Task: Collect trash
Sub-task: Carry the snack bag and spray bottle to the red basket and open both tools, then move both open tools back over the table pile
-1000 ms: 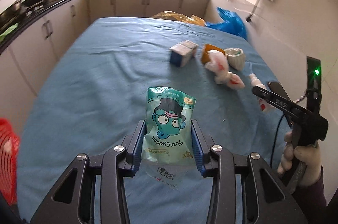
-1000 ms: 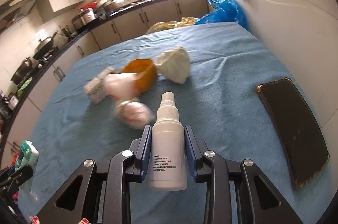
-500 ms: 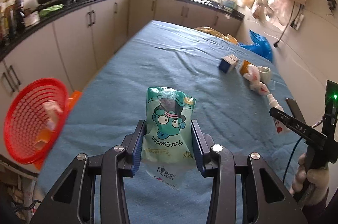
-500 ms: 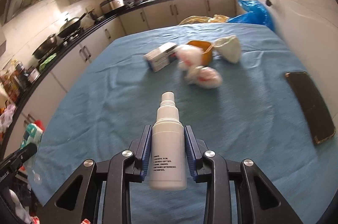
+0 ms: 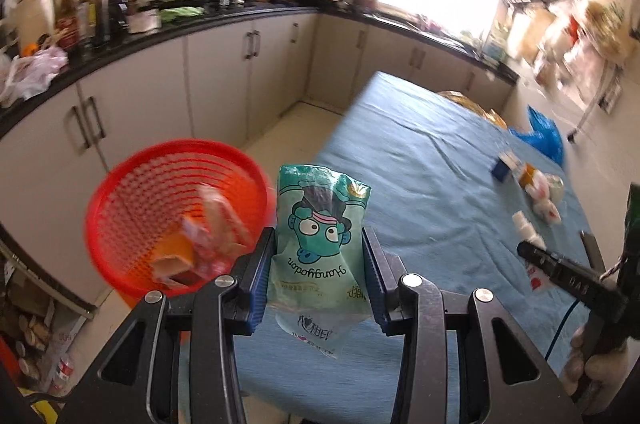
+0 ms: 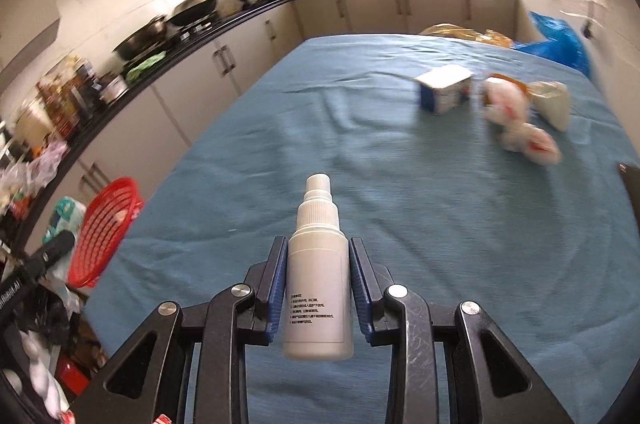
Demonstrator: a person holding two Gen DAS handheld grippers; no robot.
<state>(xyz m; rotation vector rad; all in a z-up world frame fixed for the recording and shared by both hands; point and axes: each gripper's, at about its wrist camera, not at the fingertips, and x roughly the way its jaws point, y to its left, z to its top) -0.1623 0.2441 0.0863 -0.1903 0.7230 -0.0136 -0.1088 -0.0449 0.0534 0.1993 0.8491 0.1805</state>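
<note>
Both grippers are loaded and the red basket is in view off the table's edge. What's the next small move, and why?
Probably carry the left gripper on over the red plastic mesh basket, then open. It is shut on the teal cartoon snack pouch, which sits just right of the rim. The right gripper holds the white spray bottle farther away.

Black linkage arms with silver screws, blue ribbed fingers (image 5: 259, 288); a light glove, dark sleeve (image 5: 612, 412).
</note>
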